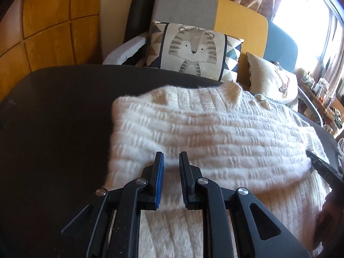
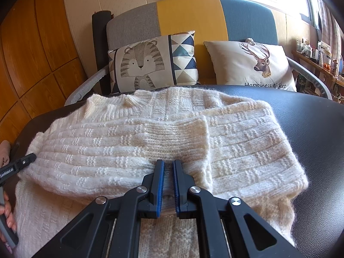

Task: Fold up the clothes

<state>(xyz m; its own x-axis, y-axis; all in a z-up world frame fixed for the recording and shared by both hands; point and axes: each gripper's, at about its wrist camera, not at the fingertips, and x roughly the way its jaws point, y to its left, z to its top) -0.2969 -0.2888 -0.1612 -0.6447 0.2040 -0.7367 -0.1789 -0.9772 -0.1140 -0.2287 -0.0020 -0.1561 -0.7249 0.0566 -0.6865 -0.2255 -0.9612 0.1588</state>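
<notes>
A cream knitted sweater point(image 1: 215, 133) lies flat on a dark table point(image 1: 53, 118), its collar towards the far edge. One sleeve point(image 2: 172, 133) is folded across the body of the sweater point(image 2: 247, 150). My left gripper point(image 1: 171, 157) hovers open just over the sweater's left part, with only cloth showing below the gap. My right gripper point(image 2: 168, 163) sits at the near edge of the folded sleeve, its jaws narrowly apart with knit fabric pinched between them. The left gripper's tip point(image 2: 23, 161) shows at the sweater's left edge, and the right gripper's tip point(image 1: 316, 161) at the right edge.
Behind the table stands a grey, yellow and blue sofa point(image 2: 189, 15) with a tiger cushion point(image 2: 150, 62) and a deer cushion point(image 2: 253, 64). Wooden panels point(image 1: 49, 21) cover the left wall. A cluttered shelf point(image 2: 318, 56) sits under the bright window. A hand point(image 2: 8, 212) holds the left tool.
</notes>
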